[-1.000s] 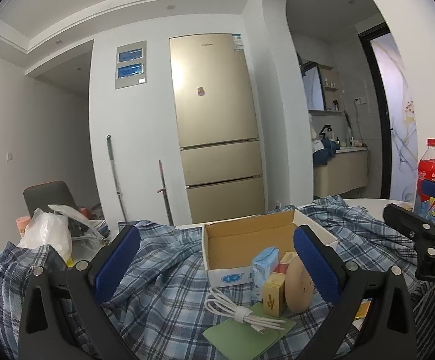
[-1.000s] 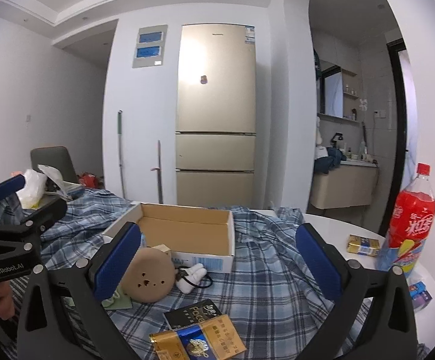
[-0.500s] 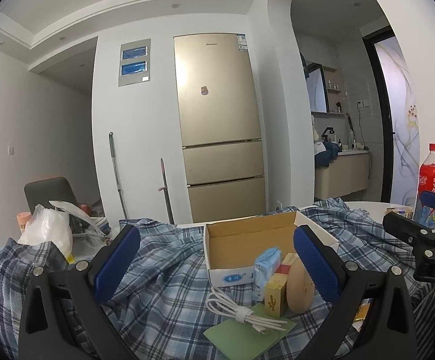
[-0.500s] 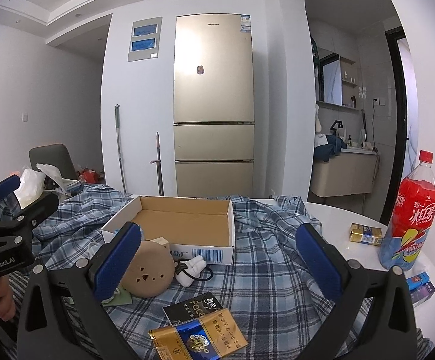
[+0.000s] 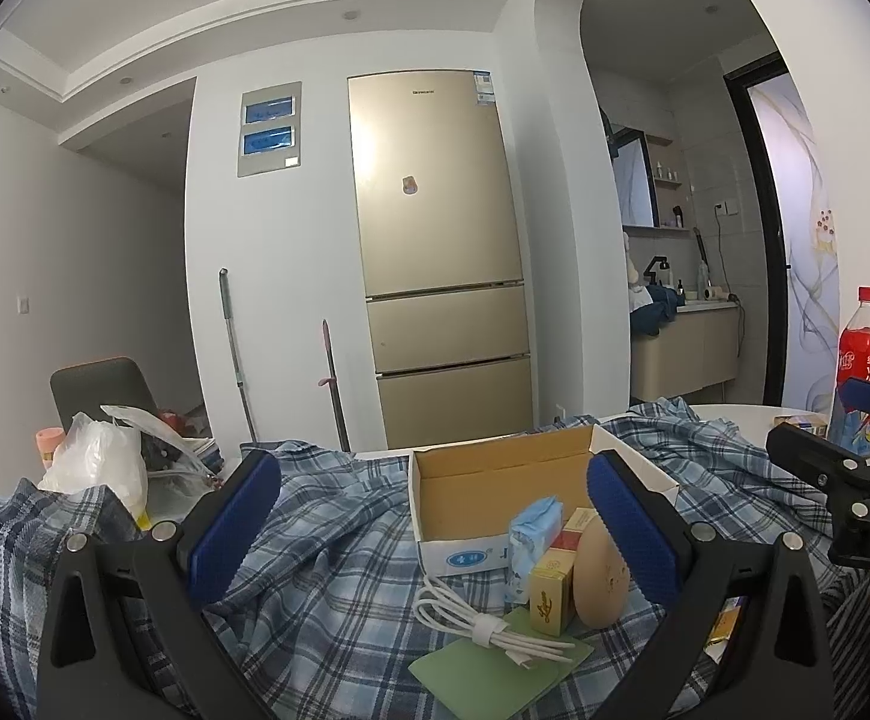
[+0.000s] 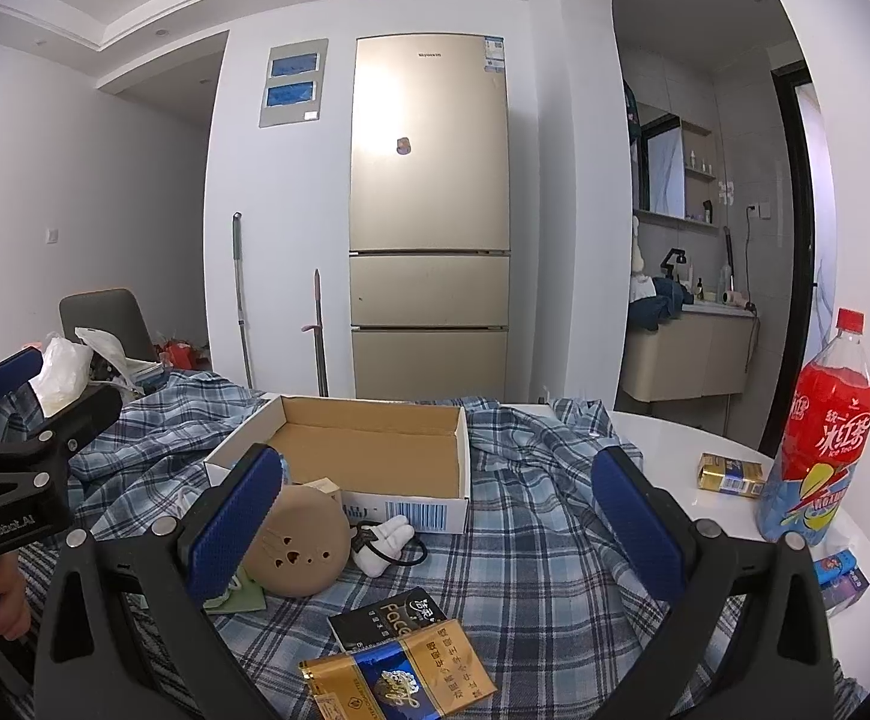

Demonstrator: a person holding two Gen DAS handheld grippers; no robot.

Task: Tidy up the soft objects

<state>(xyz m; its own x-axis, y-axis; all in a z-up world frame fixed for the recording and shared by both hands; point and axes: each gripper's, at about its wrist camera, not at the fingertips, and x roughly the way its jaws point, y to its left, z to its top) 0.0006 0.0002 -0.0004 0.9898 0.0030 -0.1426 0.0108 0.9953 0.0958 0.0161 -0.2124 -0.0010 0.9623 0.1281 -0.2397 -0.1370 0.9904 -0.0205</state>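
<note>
Left gripper (image 5: 435,516): jaws standing wide apart, holding nothing, touching nothing, hovering above the plaid cloth (image 5: 327,564). Right gripper (image 6: 435,516): jaws likewise spread wide and holding nothing; its left pad is overlapping the tan round plush (image 6: 300,540) in view, contact not determinable.

Cardboard box (image 6: 369,450): sitting open-topped on the cloth at table centre, interior showing bare. Tan round plush: lying just in front of the box's near wall, beside a white soft toy with a black loop (image 6: 387,537). Blue tissue pack (image 5: 534,531): leaning against the box's near wall, next to a yellow carton (image 5: 552,591). White cable bundle (image 5: 489,630): resting on a green card (image 5: 495,666).

Edges and room: black packet (image 6: 390,618) and gold-blue packet (image 6: 399,675) are lying nearest the right gripper. Red drink bottle (image 6: 819,438) is standing upright on bare white table (image 6: 675,450) at the far right. Open cloth is lying between box and bottle.
</note>
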